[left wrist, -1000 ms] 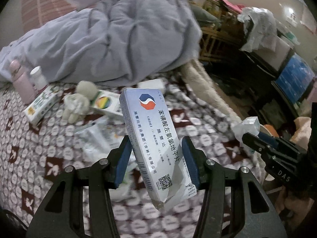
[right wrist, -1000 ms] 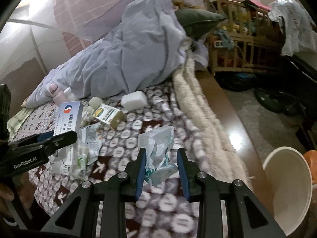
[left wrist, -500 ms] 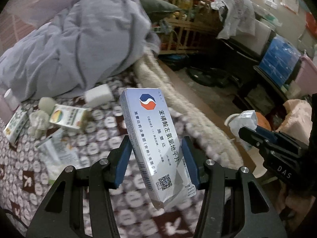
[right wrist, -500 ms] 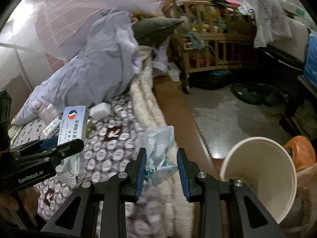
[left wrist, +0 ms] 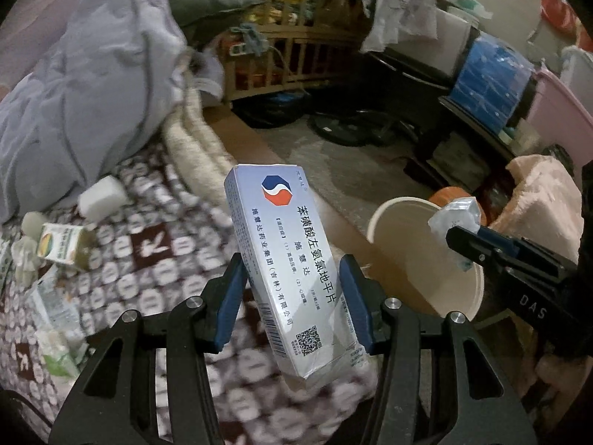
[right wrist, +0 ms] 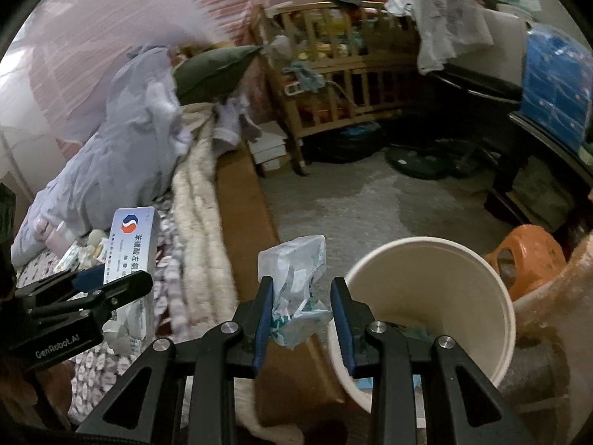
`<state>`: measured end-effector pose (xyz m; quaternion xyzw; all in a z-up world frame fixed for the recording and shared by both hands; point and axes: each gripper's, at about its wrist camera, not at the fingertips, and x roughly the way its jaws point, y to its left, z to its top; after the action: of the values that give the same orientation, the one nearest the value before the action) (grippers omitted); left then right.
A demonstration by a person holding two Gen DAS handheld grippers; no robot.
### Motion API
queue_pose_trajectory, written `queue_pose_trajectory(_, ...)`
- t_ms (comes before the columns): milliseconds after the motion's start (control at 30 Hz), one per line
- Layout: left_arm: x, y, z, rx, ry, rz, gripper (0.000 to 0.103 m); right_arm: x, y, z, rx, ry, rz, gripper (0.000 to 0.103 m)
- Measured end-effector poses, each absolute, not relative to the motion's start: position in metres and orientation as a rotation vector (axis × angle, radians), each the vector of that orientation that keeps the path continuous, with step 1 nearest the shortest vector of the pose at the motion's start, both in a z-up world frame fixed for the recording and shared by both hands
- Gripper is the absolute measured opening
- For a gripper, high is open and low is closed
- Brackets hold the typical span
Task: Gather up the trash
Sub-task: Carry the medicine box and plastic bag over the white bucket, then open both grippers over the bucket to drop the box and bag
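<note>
Left hand-held gripper (left wrist: pixel 292 306) is closed on a pale blue medicine box (left wrist: pixel 287 259) printed with Chinese text and a red-and-blue emblem; the box is pinched near its lower half between the blue pads and is tilted, its top leaning toward the left of the view. It is held above the edge of the bed, whose patterned maroon-and-white sheet (left wrist: pixel 155 259) is seen beneath and to the left. Right hand-held gripper (right wrist: pixel 302 309) is closed on a crumpled clear plastic wrapper (right wrist: pixel 294 278) with teal print, which is seen pressed against the left pad and sticking up above the fingertips; contact with the right pad cannot be made out. Just to the right of that wrapper, a cream-coloured round bin (right wrist: pixel 430 296) is seen standing on the floor beside the bed, its mouth open upward, with some dark scraps lying at its bottom. In the left wrist view the same bin (left wrist: pixel 400 222) is seen beyond the box, with the right hand-held gripper (left wrist: pixel 459 241) and its wrapper (left wrist: pixel 454 215) over the rim.

On the bed, a small green-and-yellow carton (left wrist: pixel 61 246), a white block (left wrist: pixel 100 200) and torn packaging (left wrist: pixel 55 296) are left lying, with a lilac duvet (left wrist: pixel 92 85) heaped behind them. A wooden cot (right wrist: pixel 333 85) and an orange stool (right wrist: pixel 530 259) are seen across the floor.
</note>
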<state>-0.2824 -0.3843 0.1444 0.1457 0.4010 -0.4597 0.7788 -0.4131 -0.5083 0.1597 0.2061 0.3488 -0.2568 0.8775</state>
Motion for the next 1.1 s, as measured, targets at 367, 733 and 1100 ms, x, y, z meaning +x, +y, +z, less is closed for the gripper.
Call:
queue_pose_trajectory(367,-0.308,-0.428,0.142,0.337,0.874,-1.082,0.049,-0.451,-0.543,0.153,0.483,0.721,-0.627,0.030)
queue_pose_trajectory(733,-0.331,-0.466,0.132,0.338,0.931,-1.187,0.049,-0.477,-0.569,0.137,0.538,0.729,-0.686,0.030)
queue_pose_trajectory(1100,-0.337,-0.492,0.119,0.350,0.978,-1.213,0.049,-0.489,-0.587,0.121,0.586,0.743,-0.714,0.030)
